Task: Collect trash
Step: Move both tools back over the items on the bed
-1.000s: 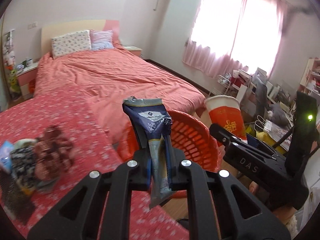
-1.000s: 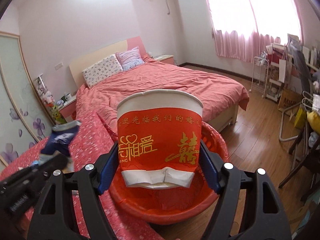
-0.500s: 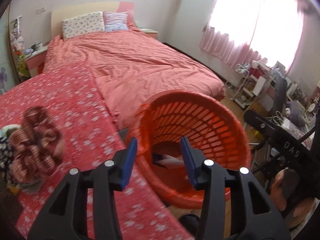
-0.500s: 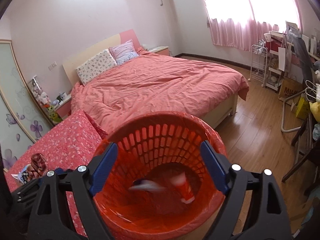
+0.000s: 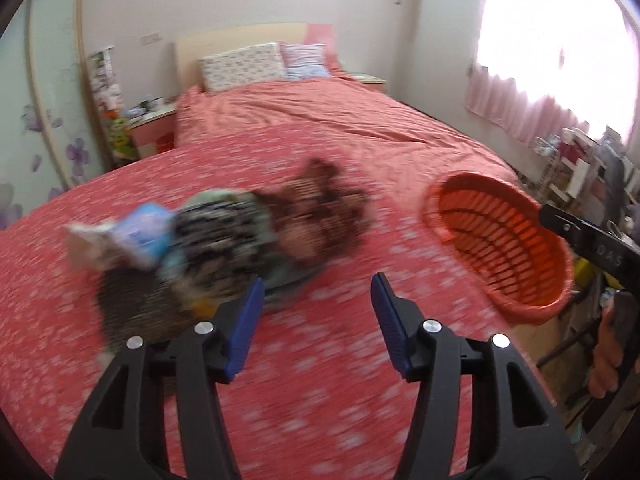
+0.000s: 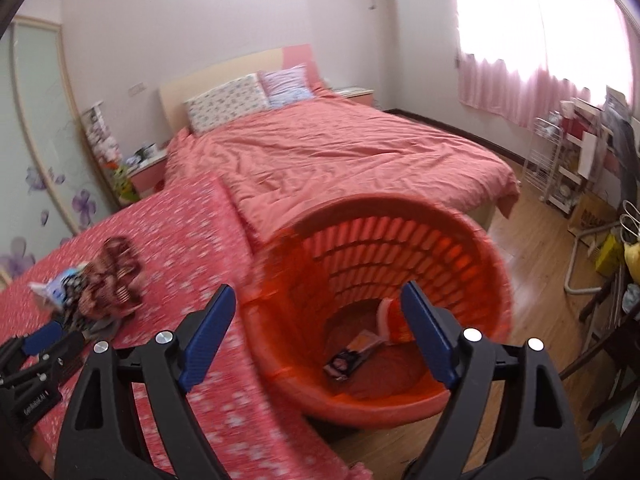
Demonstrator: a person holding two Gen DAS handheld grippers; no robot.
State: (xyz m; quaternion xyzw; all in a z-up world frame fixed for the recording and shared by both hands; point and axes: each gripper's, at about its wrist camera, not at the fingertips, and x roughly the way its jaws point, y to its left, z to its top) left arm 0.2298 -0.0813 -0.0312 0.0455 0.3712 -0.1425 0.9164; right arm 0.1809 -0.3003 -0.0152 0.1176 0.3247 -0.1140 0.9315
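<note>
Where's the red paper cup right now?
In the right wrist view, the red paper cup lies on its side at the bottom of the orange basket, beside a wrapper, partly behind the right gripper.

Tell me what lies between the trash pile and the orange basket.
Only bare floral red cover separates the trash pile from the orange basket, shown in the left wrist view.

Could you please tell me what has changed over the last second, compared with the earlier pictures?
Both grippers let go. The left gripper dropped its blue wrapper into the orange basket, swung back toward the trash pile, and its empty jaws are opening. The right gripper released the red paper cup, which now lies in the basket. The pile and basket stayed where they were.
</note>
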